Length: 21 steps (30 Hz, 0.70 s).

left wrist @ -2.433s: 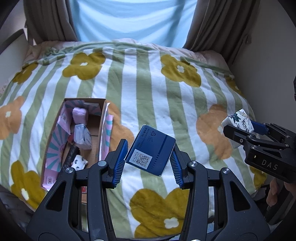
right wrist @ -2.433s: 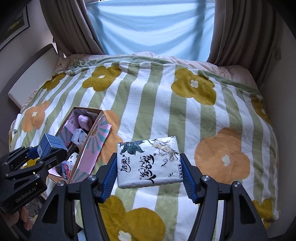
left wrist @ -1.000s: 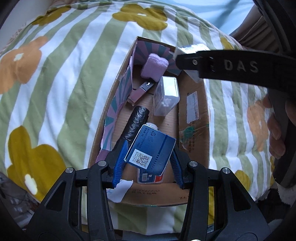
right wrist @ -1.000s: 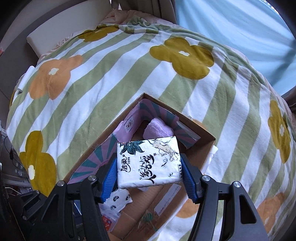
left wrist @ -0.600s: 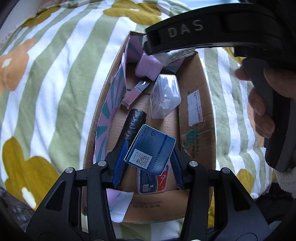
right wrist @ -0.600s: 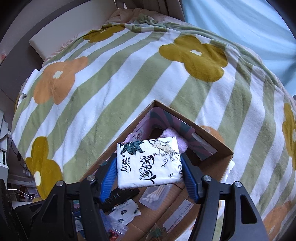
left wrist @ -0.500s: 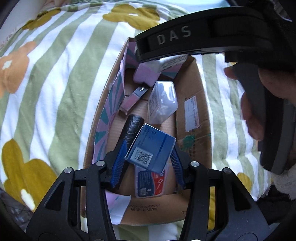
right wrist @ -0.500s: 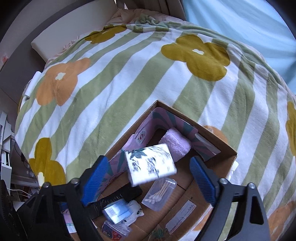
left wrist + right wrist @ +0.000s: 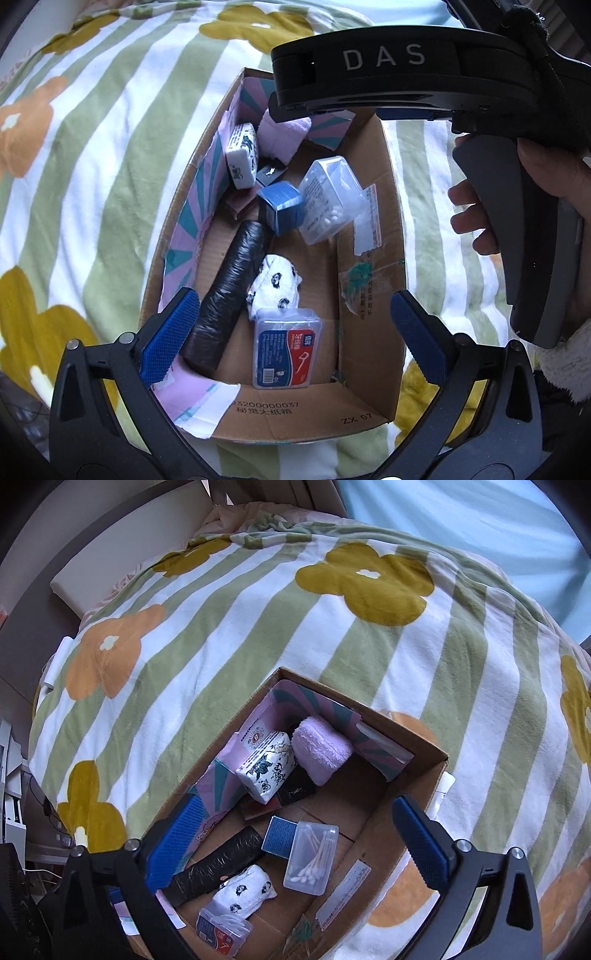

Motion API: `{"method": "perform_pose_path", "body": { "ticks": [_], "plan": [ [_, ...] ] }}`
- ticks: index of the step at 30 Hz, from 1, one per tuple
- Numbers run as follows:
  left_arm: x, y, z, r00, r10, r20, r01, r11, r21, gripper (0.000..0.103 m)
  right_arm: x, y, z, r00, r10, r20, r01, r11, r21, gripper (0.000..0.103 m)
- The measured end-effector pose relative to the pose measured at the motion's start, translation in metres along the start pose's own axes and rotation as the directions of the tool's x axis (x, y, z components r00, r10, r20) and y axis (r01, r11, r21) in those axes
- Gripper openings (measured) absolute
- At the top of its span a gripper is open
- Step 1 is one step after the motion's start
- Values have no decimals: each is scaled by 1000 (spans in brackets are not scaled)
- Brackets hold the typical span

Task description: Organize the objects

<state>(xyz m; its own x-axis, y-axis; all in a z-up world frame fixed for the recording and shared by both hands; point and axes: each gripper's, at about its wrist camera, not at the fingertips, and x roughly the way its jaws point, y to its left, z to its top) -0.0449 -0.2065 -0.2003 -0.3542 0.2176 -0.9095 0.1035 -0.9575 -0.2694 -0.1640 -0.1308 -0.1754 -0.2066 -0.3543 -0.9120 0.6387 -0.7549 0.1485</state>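
Both drops are done — my left gripper (image 9: 295, 334) is opening wide with nothing between its pads, and the blue box (image 9: 282, 206) it was pinching a moment ago now lies in the cardboard box (image 9: 369, 229) beside the clear swab case (image 9: 330, 199). My right gripper (image 9: 299, 843) stands spread and empty too — its white floral tissue pack (image 9: 269, 770) has landed on edge against the box's pink lining, just beside the lilac towel (image 9: 321, 751). With the striped blanket (image 9: 240, 609) bare around it, I judge the tidying nearly finished.
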Motion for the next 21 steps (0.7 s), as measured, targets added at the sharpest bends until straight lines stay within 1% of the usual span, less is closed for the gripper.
{"method": "perform_pose_path", "body": {
  "ticks": [6,11,18,21],
  "plan": [
    [-5,-4,-4,1000,1,0,-1,1000,4,103,-14,0,-2,1000,-4,24,3,1000,6,102],
    [-17,-11,-6,1000,10,13,-10,1000,12,103,-34,-2,-5,999,-7,46,6,1000,18,102],
    [-42,-22,-3,999,30,43,-31,999,9,103,-85,-7,-19,996,-29,88,25,999,44,102],
    [-55,-30,-2,998,41,50,-42,999,24,103,-109,-11,-29,994,-46,100,40,997,61,102]
  ]
}}
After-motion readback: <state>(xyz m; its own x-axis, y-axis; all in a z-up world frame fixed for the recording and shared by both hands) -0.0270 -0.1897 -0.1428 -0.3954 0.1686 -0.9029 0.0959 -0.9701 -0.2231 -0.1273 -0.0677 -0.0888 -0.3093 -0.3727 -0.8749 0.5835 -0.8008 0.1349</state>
